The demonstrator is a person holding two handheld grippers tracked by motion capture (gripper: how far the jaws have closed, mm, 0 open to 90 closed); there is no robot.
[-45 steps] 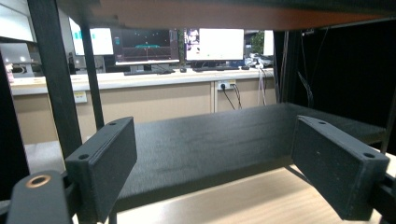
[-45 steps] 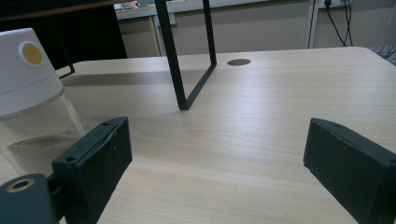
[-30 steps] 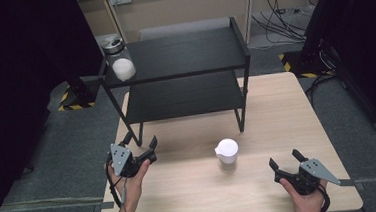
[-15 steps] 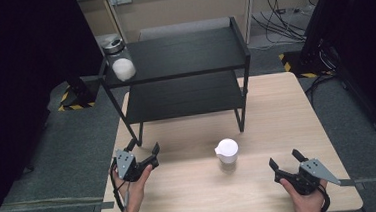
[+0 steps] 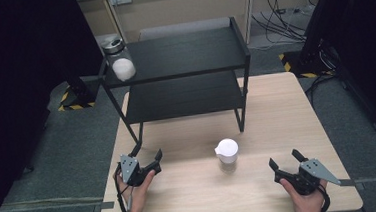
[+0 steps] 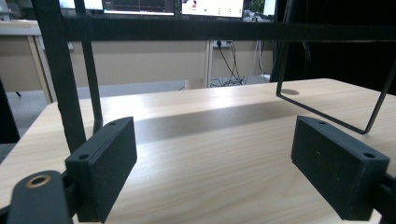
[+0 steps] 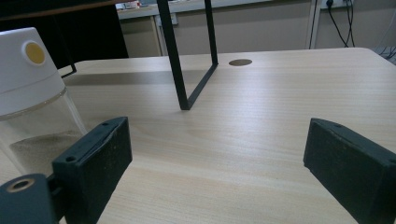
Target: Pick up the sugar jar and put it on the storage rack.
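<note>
My left gripper (image 5: 147, 158) has its jaws spread wide with nothing between them, resting low over the near left part of the table (image 5: 276, 110), and my left hand (image 5: 137, 185) wraps its body from below. In the left gripper view the two black jaws frame bare wood, and just beyond them stands a black leg of the shelf rack (image 6: 65, 79), close to the left jaw but not touching it. My right gripper (image 5: 286, 160) is likewise spread and empty, held by my right hand (image 5: 306, 198) near the front right corner of the table. The jar (image 5: 227, 155) stands upright on the table between the two grippers, nearer my right one and well apart from my left; it has a white lid over a clear body. In the right gripper view the jar (image 7: 32, 93) sits just beyond and to the side of one jaw, not between them, with a layer of pale powder at its bottom and a small yellow dot on the lid. Farther off, the black two-tier shelf rack (image 5: 182, 53) occupies the far half of the table, and a second white-lidded jar (image 5: 123, 69) sits at the left edge of its top shelf.
</note>
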